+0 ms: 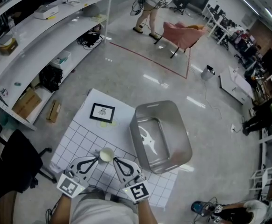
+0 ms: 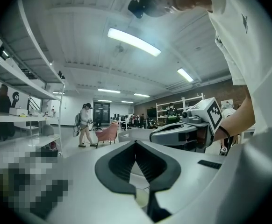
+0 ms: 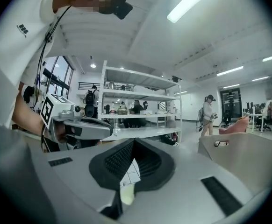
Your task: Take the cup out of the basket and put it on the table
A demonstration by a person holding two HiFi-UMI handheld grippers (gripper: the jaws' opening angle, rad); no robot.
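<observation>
Head view: right gripper (image 1: 115, 161) and left gripper (image 1: 96, 159) sit side by side over the near edge of the table (image 1: 75, 143), both fully closed and empty. Right gripper view confirms this: the pads meet at the tip with nothing between them. Left gripper view shows the same.

- The cup (image 1: 106, 155) stands on the table between the two tips, near the near edge, mouth up. Neither gripper is holding it; I can't tell whether a tip touches it.
- The basket (image 1: 160, 133) is on the table's right side, well apart from the cup. It looks empty.
- So the placing looks done.

Handling, as a judgement:
- The cup is small and pale, probably light. It's rigid with a smooth wall, so it could slip or tip if nudged sideways.
- I can't tell the material, so treat it as breakable.
- No handle visible.
- Best hold: jaws across the rim, one pad inside and one outside. Or span the body low down, with moderate squeeze.
</observation>
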